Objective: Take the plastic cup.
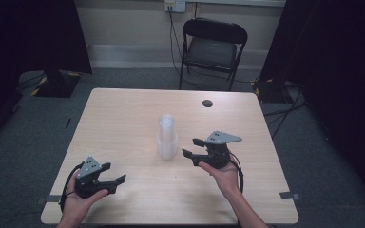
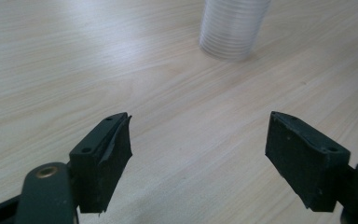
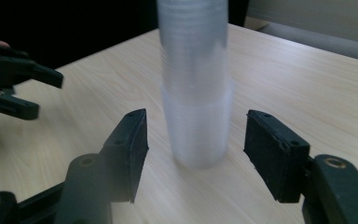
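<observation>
A stack of clear plastic cups (image 1: pixel 167 137) stands upright, mouth down, near the middle of the table. My right gripper (image 1: pixel 194 147) is open just right of the stack, its jaws pointing at it. In the right gripper view the stack (image 3: pixel 196 88) rises just beyond the gap between the two jaws, untouched. My left gripper (image 1: pixel 114 174) is open near the table's front left, well short of the stack (image 2: pixel 230 25), with bare wood between its jaws. The left gripper (image 3: pixel 23 88) also appears at the far left of the right gripper view.
The light wooden table (image 1: pixel 123 118) has a small dark round grommet (image 1: pixel 207 103) near its far edge. A black folding chair (image 1: pixel 212 47) stands behind the table. Dark curtains and cables line both sides of the floor.
</observation>
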The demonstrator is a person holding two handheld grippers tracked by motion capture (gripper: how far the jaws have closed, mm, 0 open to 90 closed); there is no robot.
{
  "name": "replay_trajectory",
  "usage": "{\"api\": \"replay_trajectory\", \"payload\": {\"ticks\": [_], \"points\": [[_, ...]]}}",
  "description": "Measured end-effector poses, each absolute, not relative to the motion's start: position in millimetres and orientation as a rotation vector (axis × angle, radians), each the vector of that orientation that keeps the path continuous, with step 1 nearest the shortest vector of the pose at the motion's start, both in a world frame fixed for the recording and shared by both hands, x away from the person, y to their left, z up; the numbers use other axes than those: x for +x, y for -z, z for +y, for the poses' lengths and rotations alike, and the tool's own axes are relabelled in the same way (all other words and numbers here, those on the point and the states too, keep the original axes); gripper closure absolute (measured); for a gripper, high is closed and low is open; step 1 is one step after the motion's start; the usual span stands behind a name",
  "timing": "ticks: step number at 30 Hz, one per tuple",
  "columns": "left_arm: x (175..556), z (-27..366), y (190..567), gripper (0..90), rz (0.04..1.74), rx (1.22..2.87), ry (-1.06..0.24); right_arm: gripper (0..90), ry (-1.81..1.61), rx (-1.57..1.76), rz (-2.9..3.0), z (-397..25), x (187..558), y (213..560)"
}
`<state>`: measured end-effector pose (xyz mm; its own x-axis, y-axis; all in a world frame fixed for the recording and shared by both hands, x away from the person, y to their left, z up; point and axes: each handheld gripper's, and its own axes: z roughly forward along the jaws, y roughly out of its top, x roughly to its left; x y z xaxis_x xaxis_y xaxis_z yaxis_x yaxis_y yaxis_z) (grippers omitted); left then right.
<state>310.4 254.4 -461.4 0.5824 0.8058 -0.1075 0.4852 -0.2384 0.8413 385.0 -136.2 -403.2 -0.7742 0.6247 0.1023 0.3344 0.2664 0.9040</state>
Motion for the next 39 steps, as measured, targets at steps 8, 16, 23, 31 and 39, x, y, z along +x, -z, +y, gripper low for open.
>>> {"api": "replay_trajectory", "payload": {"ticks": [8,16,23,31,39], "points": [[311.6,254.1,461.8,22.1,1.031,1.906,-0.440,35.6,-1.547,0.901,2.237,-120.4,394.4,392.1],[311.5,254.1,461.8,22.2,1.031,1.908,-0.442,26.1,-1.588,0.882,2.206,-104.2,410.9,378.3],[311.7,255.0,463.2,22.2,1.049,1.902,-0.435,17.4,-1.582,0.864,2.208,-88.4,428.6,371.7],[311.1,255.7,463.1,22.7,1.050,1.904,-0.433,16.4,-1.560,0.852,2.232,-70.0,447.3,379.4],[311.4,257.1,463.7,22.7,1.051,1.903,-0.436,20.5,-1.539,0.831,2.266,-59.4,456.4,392.8]]}}
